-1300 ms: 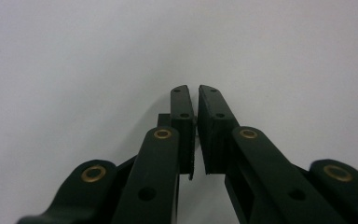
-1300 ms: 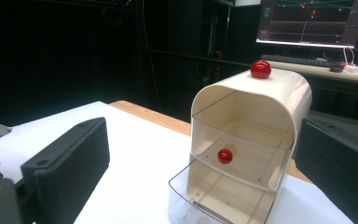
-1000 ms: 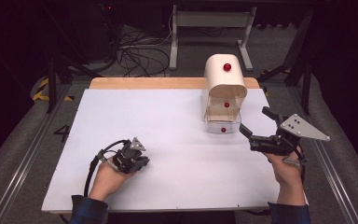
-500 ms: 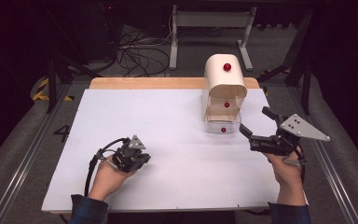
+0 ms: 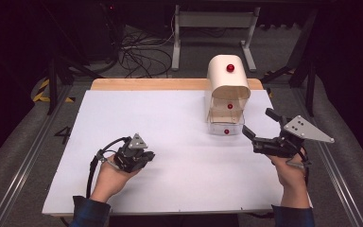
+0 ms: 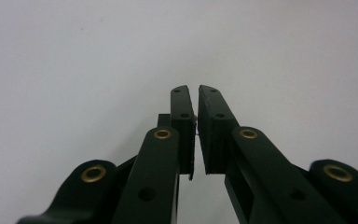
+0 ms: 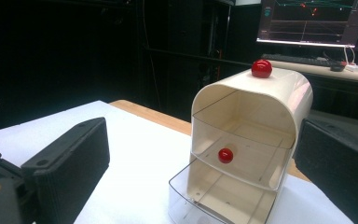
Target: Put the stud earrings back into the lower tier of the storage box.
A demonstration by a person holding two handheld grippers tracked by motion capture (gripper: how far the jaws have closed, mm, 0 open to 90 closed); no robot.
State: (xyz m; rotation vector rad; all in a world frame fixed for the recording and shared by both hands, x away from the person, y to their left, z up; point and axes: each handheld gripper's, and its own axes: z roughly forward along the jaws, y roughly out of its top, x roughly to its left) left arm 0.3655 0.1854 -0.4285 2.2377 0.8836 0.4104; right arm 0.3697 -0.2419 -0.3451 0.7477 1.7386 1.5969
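Note:
A cream drawer cabinet (image 5: 228,80) (image 7: 270,93) stands at the back right of the white table (image 5: 170,123), a red knob (image 5: 230,67) (image 7: 261,68) on its top. Its clear lower drawer (image 5: 225,128) (image 7: 205,198) is pulled out toward me; the upper drawer, with its own red knob (image 5: 229,106) (image 7: 225,155), is pushed in. My right gripper (image 5: 256,121) (image 7: 200,140) hovers open just right of the drawers, its jaws wide apart and empty, pointing at the cabinet front. My left gripper (image 5: 147,156) (image 6: 196,88) rests on the table at front left, shut with nothing in it.
A wooden strip (image 5: 146,84) runs along the table's far edge. Cables (image 5: 137,52) and a metal stand (image 5: 212,21) lie on the floor beyond it. A monitor and keyboard (image 7: 307,23) sit behind the cabinet in the right gripper view.

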